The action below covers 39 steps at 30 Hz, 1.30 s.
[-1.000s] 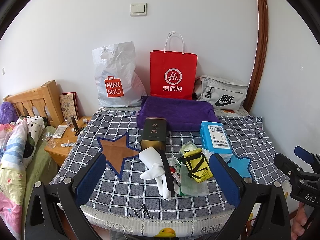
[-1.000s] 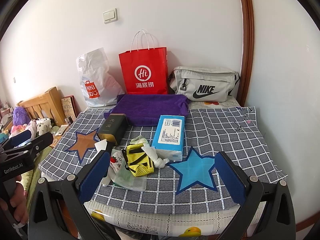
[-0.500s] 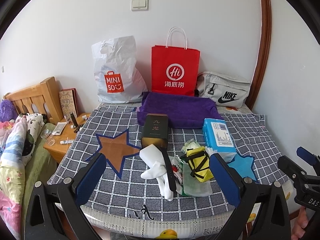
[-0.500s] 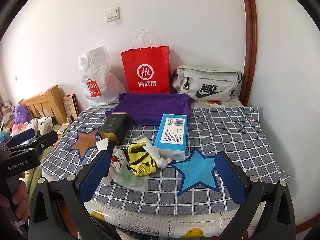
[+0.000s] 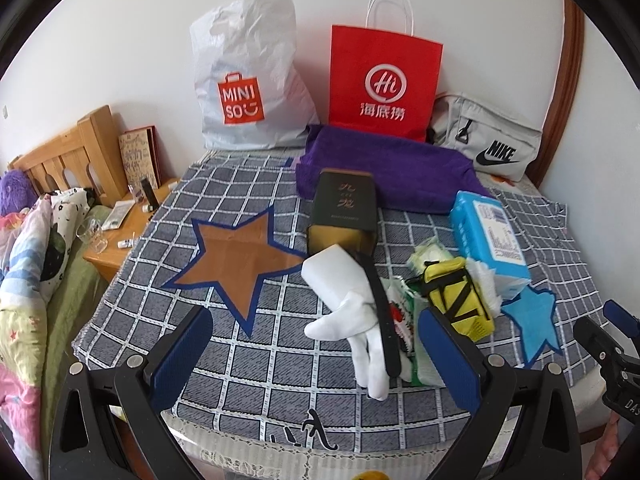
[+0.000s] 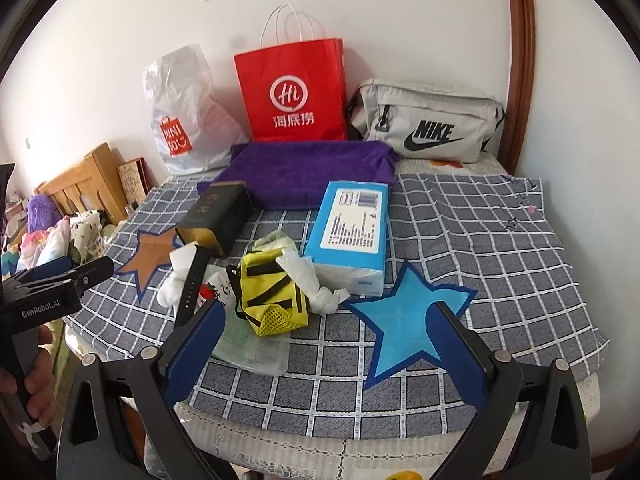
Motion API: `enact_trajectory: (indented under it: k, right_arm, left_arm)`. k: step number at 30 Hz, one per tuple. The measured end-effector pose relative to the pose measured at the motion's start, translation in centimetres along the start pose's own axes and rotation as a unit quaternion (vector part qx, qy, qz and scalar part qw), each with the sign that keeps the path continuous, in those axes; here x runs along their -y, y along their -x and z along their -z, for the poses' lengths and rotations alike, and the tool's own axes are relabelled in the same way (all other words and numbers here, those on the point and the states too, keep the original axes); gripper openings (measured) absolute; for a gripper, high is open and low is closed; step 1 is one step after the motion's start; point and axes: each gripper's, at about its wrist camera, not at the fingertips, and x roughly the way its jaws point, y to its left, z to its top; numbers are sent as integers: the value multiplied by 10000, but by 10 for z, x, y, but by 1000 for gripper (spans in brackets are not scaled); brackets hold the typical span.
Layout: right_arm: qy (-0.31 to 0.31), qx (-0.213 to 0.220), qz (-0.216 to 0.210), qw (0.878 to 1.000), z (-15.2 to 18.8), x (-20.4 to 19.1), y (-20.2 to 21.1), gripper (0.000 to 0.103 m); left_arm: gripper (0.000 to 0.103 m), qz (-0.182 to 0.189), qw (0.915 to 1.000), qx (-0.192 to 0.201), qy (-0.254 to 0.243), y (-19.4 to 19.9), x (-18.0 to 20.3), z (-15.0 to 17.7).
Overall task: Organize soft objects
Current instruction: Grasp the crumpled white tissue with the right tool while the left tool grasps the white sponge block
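Note:
A pile of objects lies mid-table on a checked cloth: a white glove (image 5: pixel 348 300) (image 6: pixel 172 292) with a black strap (image 5: pixel 380 312) across it, a yellow mesh pouch (image 5: pixel 458 300) (image 6: pixel 272 296), a crumpled white tissue (image 6: pixel 308 280), a blue tissue pack (image 5: pixel 488 236) (image 6: pixel 354 228), a dark box (image 5: pixel 344 212) (image 6: pixel 216 216) and a plastic-wrapped packet (image 5: pixel 412 336) (image 6: pixel 248 344). A folded purple towel (image 5: pixel 384 168) (image 6: pixel 308 172) lies behind. My left gripper (image 5: pixel 320 356) is open just before the glove. My right gripper (image 6: pixel 326 344) is open before the pouch and a blue star patch (image 6: pixel 408 320).
A white Miniso bag (image 5: pixel 248 76), a red paper bag (image 5: pixel 384 84) and a grey Nike bag (image 5: pixel 488 140) stand along the back wall. A brown star patch (image 5: pixel 236 256) marks the cloth at left. A wooden nightstand (image 5: pixel 120 236) and bedding (image 5: pixel 36 264) lie left.
Both grippers have moved forward and closer to the pile on the table. Both stay open and empty.

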Motion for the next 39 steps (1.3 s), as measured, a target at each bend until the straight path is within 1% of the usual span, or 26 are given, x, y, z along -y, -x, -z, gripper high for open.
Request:
enact_trajectory:
  k: [1, 3, 4, 5, 6, 7, 8, 9, 12, 15, 27, 28, 30, 34, 39]
  right_arm:
    - [58, -19, 1, 10000, 2, -1, -8, 93]
    - [188, -76, -2, 9998, 5, -2, -24, 83]
    - [234, -127, 6, 9996, 7, -1, -33, 81]
    - [260, -197, 20, 9995, 9, 0, -42, 74]
    - [238, -251, 20, 9994, 10, 2, -50, 64]
    - [171, -344, -33, 9993, 12, 5, -59, 59]
    - [108, -444, -106, 9989, 13, 8, -67, 51]
    - [39, -531, -178, 9984, 14, 13, -77, 47]
    - [-36, -570, -256, 9980, 16, 18, -94, 47]
    - [29, -586, -275, 9979, 16, 18, -108, 47]
    - [-66, -841, -491, 9952, 11, 16, -152, 47]
    - [-72, -816, -517, 9953, 12, 16, -153, 46]
    - [-77, -779, -678, 9946, 13, 17, -151, 29]
    - [31, -655, -619, 9959, 9, 17, -134, 29]
    - [173, -535, -542, 9969, 12, 24, -111, 29]
  left_arm:
    - [103, 1, 10000, -46, 10, -6, -1, 1]
    - [103, 6, 9999, -160, 21, -18, -4, 4]
    - [103, 11, 9998, -195, 18, -23, -5, 6]
    - [103, 22, 9997, -239, 17, -28, -6, 7]
    - [103, 59, 9995, -300, 29, -34, -8, 8]
    - [103, 107, 9993, -357, 57, -40, -10, 8]
    - [103, 140, 9991, -385, 84, -44, -11, 8]
    - [103, 166, 9990, -404, 109, -48, -13, 9]
    - [103, 156, 9988, -427, 154, -57, -17, 9]
    - [103, 158, 9986, -474, 175, -64, -20, 8]
    - [103, 130, 9974, -674, 207, -88, -27, 4]
    - [103, 140, 9973, -685, 212, -89, -27, 3]
    - [103, 182, 9973, -679, 215, -88, -26, 3]
    - [103, 412, 9970, -640, 157, -85, -19, -1]
    - [103, 560, 9966, -599, -71, -81, 1, -3]
